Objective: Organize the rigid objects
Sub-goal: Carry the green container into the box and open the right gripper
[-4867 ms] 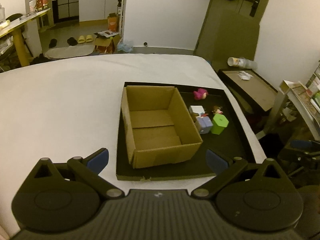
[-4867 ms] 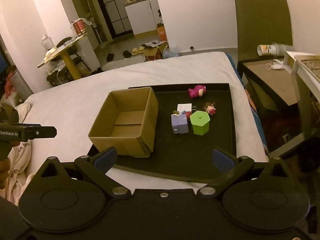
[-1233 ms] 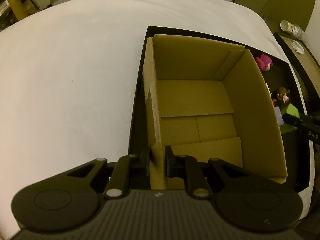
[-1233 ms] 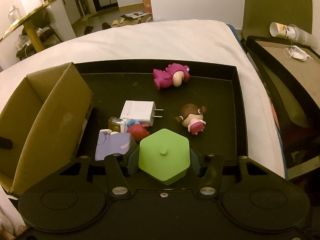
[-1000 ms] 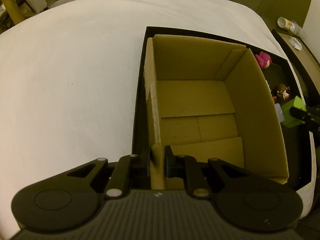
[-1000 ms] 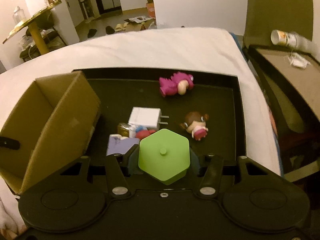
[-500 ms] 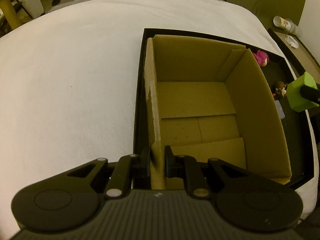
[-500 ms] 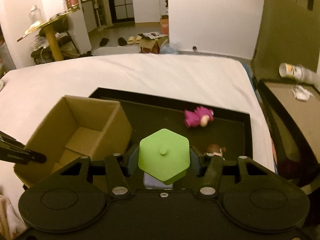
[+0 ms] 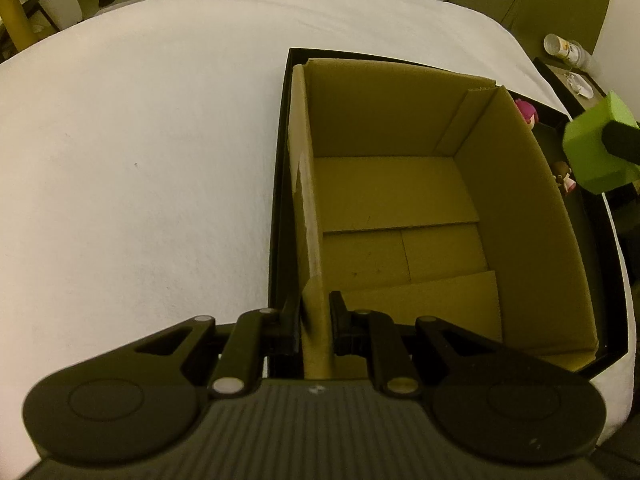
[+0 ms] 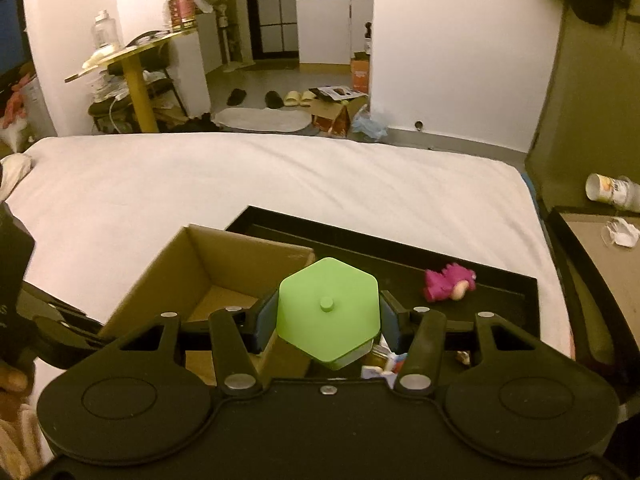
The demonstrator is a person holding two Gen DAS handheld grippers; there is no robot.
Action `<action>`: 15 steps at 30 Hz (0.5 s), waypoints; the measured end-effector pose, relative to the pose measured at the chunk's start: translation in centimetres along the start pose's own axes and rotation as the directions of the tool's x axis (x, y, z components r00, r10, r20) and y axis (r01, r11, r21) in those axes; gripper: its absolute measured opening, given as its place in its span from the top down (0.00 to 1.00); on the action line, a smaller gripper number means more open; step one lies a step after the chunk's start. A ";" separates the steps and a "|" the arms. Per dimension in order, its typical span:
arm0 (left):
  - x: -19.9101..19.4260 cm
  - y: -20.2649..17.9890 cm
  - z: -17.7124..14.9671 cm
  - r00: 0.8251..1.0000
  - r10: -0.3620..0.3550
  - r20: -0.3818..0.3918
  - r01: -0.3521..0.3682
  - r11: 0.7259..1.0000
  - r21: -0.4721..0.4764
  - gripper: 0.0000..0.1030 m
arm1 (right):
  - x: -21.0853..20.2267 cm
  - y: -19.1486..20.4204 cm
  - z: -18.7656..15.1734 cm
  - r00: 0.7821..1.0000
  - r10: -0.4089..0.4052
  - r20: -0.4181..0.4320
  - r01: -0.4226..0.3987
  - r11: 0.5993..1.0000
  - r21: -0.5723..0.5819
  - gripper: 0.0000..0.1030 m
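An open cardboard box (image 9: 400, 208) stands on the left part of a black tray (image 9: 600, 280) on a white bed. My left gripper (image 9: 315, 320) is shut on the box's near left corner wall. My right gripper (image 10: 328, 318) is shut on a green hexagonal block (image 10: 328, 312) and holds it in the air to the right of the box (image 10: 224, 280). The block also shows in the left wrist view (image 9: 592, 148), above the tray. A pink toy (image 10: 448, 282), a small doll (image 9: 564, 176) and other small items lie on the tray.
The white bed sheet (image 9: 140, 160) spreads to the left and behind the tray (image 10: 500, 292). A dark side table (image 10: 600, 260) with a tipped cup (image 10: 608, 190) stands to the right. A yellow table (image 10: 132, 64) and floor clutter lie beyond the bed.
My right gripper has lifted the green block off the tray and carried it up and toward the box. My left gripper has kept its hold on the box wall.
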State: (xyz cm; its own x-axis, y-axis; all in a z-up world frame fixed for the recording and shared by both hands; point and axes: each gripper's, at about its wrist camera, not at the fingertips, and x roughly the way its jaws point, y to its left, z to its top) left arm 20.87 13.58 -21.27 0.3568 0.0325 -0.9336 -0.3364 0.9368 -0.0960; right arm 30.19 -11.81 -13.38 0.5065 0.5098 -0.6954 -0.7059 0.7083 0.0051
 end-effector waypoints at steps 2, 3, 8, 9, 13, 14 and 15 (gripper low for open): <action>0.0 -0.1 -0.1 1.000 0.002 0.002 -0.002 1.000 0.002 0.87 | 0.2 0.7 0.2 1.000 0.009 0.000 -0.009 1.000 -0.014 0.50; 0.0 -0.1 -0.1 1.000 0.000 0.002 0.000 1.000 0.000 0.87 | 0.1 1.1 0.2 1.000 0.014 0.001 -0.014 1.000 -0.020 0.50; 0.0 0.0 -0.3 1.000 -0.004 0.005 0.004 1.000 -0.009 0.87 | 0.7 2.9 0.5 0.999 0.046 -0.003 -0.046 0.997 -0.057 0.50; 0.0 0.0 -0.2 1.000 -0.023 0.014 0.023 1.000 -0.013 0.87 | 0.8 3.2 0.5 0.999 0.052 -0.004 -0.052 0.997 -0.064 0.50; -0.1 0.2 -0.2 1.000 -0.025 0.014 0.025 1.000 -0.016 0.87 | 1.5 4.4 0.6 0.997 0.081 -0.012 -0.081 0.993 -0.083 0.50; -0.1 0.2 -0.2 1.000 -0.025 0.014 0.026 1.000 -0.016 0.87 | 1.7 4.6 0.6 0.996 0.086 -0.015 -0.087 0.992 -0.086 0.50; -0.1 0.2 -0.2 1.000 -0.025 0.014 0.025 1.000 -0.016 0.87 | 1.9 4.9 0.6 0.995 0.095 -0.019 -0.096 0.991 -0.094 0.50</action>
State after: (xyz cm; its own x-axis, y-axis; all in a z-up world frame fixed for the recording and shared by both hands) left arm 20.59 13.67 -21.25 0.3772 0.0136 -0.9260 -0.3410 0.9317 -0.1252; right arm 27.99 -7.07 -14.22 0.4278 0.5655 -0.7051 -0.7947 0.6069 0.0046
